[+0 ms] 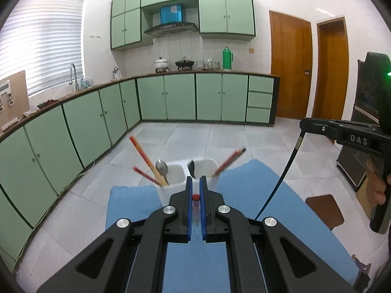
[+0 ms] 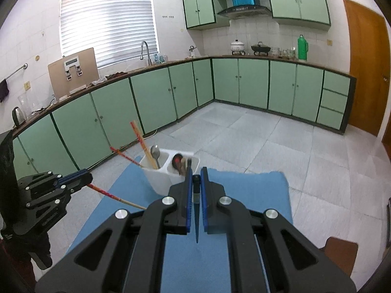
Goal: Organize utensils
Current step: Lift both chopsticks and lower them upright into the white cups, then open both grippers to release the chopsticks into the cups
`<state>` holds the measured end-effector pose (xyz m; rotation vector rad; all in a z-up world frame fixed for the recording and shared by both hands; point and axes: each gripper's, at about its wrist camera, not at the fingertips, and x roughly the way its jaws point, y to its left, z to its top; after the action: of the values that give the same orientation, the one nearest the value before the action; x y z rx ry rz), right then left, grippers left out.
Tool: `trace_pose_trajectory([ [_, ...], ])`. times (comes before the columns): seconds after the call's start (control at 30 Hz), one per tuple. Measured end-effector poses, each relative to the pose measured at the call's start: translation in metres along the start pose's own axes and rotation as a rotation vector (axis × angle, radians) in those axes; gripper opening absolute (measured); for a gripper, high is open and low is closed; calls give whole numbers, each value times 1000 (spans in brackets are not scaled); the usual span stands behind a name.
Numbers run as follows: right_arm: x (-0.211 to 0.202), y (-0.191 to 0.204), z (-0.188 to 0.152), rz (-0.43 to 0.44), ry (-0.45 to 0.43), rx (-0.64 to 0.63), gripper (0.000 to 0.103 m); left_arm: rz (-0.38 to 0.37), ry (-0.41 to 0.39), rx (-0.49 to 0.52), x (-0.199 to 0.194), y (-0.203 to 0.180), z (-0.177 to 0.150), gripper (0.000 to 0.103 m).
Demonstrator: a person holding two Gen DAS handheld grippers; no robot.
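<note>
Above the blue mat (image 1: 256, 195), a red chopstick (image 2: 114, 196) is clamped by the left gripper (image 1: 195, 183), a dark chopstick (image 1: 278, 183) by the right gripper (image 2: 196, 173), near the white holder (image 2: 166, 178).

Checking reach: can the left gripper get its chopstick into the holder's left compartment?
Probably yes. The left gripper is shut on a chopstick, and the holder ahead is open-topped, with room beside the spoon.

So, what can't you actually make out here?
- Left wrist view: the red chopstick in the left gripper shows end-on; the fingers hide its length.
- Right wrist view: the dark stick in the right gripper likewise; utensils in the white holder's right compartment are blurred.
- Both views: jars on the far counter are too small to identify.
</note>
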<state>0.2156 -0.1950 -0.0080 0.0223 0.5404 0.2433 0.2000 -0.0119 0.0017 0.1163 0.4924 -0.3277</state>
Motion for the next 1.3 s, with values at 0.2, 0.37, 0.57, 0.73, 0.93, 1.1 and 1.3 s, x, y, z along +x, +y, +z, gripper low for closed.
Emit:
trace_pose_trajectory([
  [0.2,-10,-3,47,-41,-102,-31,6,22,-108,-1,-20,13,39,5],
  [0.37,-9,-2,87,-24,-194,-30,6,41,-180,-3,-18,22,74,5],
  [0.57,17,8,115,3,-229,-38,6,41,-217,-1,7,29,99,5],
  [0.73,54,15,117,22,-193,-44,6,38,-199,-11,40,40,99,5],
  [0.93,100,23,103,21,-121,-52,6,29,-156,-40,82,53,87,5],
  [1.1,127,27,92,25,-70,-44,6,17,-120,-55,109,60,77,5],
  [1.3,144,32,80,34,-32,-52,6,1,-50,-59,142,62,66,6],
])
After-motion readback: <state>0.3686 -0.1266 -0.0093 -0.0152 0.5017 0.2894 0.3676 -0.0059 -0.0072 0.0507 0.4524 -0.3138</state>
